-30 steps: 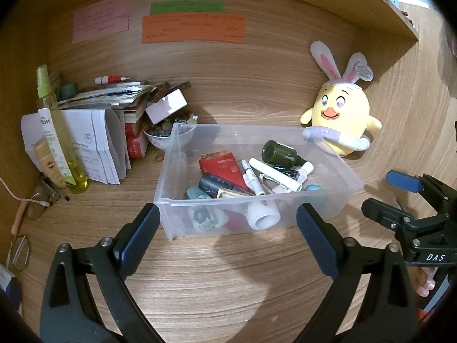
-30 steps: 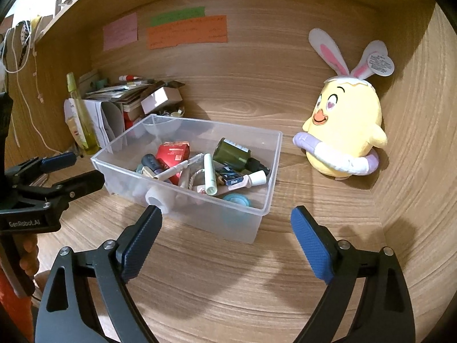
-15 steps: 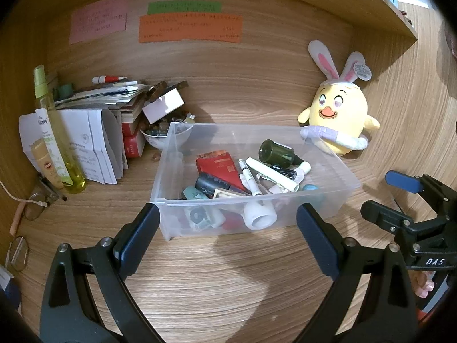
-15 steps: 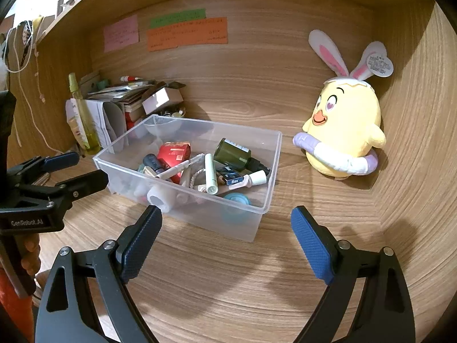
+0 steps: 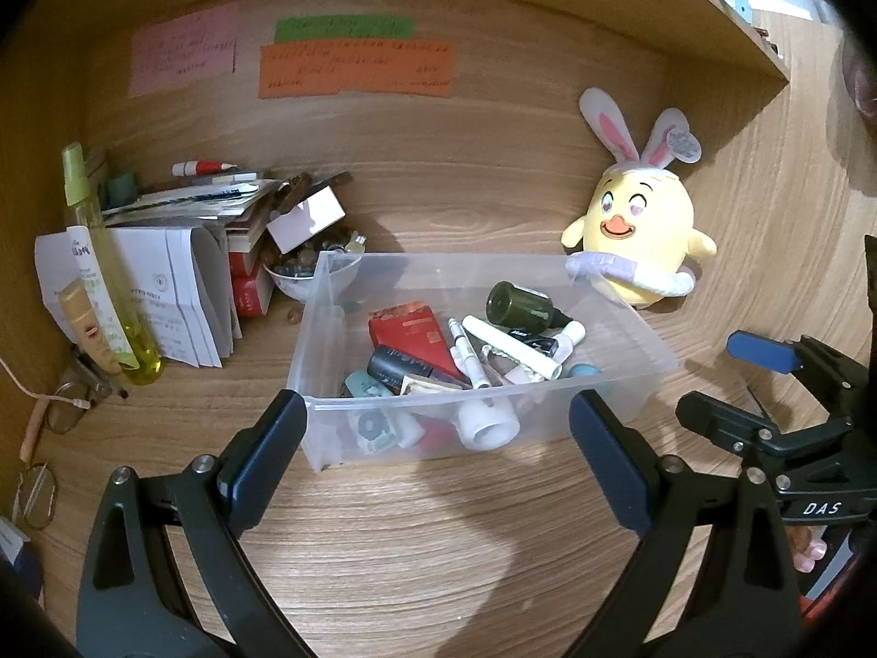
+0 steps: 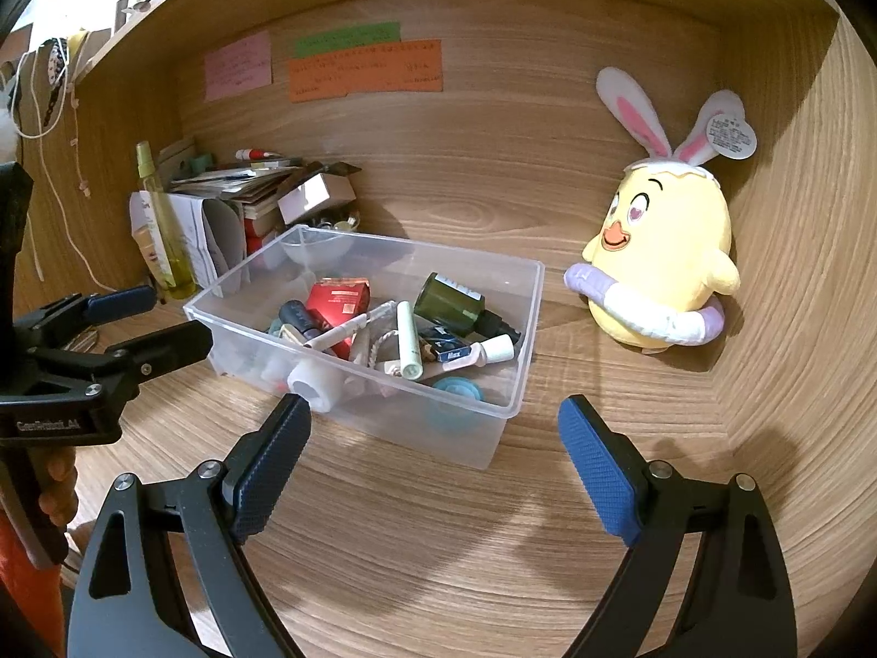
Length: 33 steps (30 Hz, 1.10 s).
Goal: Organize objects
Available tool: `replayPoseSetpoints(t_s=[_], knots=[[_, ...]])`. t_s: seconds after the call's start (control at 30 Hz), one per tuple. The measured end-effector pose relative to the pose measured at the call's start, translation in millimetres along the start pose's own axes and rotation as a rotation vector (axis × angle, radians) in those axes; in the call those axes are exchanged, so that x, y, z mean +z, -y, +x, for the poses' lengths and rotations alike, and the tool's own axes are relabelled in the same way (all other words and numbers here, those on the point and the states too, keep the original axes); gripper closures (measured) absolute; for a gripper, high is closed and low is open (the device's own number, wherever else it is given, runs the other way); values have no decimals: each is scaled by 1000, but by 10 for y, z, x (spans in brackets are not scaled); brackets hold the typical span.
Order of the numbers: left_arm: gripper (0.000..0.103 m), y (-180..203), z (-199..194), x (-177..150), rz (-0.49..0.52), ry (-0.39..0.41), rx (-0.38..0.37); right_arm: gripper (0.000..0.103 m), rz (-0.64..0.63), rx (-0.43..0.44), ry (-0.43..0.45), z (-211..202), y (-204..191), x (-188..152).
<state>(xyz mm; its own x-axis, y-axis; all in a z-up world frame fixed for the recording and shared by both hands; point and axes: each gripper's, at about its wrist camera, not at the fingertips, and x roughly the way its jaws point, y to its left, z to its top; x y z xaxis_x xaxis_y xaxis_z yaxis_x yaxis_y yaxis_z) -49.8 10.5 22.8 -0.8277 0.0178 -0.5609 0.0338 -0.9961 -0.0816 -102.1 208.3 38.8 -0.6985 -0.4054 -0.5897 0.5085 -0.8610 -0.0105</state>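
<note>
We hold both grippers above a wood-grain desk point(image 6: 438, 537), just short of a clear rectangular plastic bin point(image 5: 619, 362) that sits in the middle of the desk alcove. Our left gripper point(image 5: 436, 452) has its jaws spread wide with nothing between the pads, its tips near the bin's front wall. Our right gripper point(image 6: 433, 463) is likewise released and empty, its blue textured pads point(image 6: 594, 469) hovering over bare wood in front of the bin's near corner.

Inside the bin lies a jumble of small things: a flat red packet point(image 5: 414, 337), a dark green glass bottle on its side point(image 5: 518, 304), a white cylindrical tube point(image 5: 510, 345), a white pen point(image 5: 466, 353), a black tube point(image 5: 397, 367), a white plastic cap with a round opening point(image 5: 488, 422) against the front wall, and a teal round lid point(image 6: 457, 389) near the right corner.

To the right of the bin, well apart from it, a yellow plush chick with pink-lined bunny ears point(image 6: 666, 252) sits upright in the corner. To the left stand a tall yellow-green spray bottle point(image 5: 107, 285) and a stack of papers and booklets point(image 5: 186, 252). Pink, green and orange paper notes point(image 5: 356, 63) hang on the back panel.
</note>
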Motion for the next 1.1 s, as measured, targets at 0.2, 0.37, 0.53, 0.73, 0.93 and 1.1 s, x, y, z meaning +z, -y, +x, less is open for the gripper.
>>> replayPoseSetpoints(t_s=[0.2,0.37,0.53,0.73,0.93,1.1], knots=[[5,19,-6,-7,4,1,2,12,4,5,-2,10,-1,-8],[5,27,-5,-20,7,-4,-4,12,5,9,-4,11,10,-11],[5,36,-18,-29,15,1,-13,12,5,8,-4,10,6,-9],[5,50,-23,-29,17,1,-20,12,15,17,3,-11,10,-3],[5,10,5,-18,-10,-21,-39,12,15,22,8,-23,13,10],[5,-31,19,-27,-33,-27,-43,12,19,26,3,-9,16,4]])
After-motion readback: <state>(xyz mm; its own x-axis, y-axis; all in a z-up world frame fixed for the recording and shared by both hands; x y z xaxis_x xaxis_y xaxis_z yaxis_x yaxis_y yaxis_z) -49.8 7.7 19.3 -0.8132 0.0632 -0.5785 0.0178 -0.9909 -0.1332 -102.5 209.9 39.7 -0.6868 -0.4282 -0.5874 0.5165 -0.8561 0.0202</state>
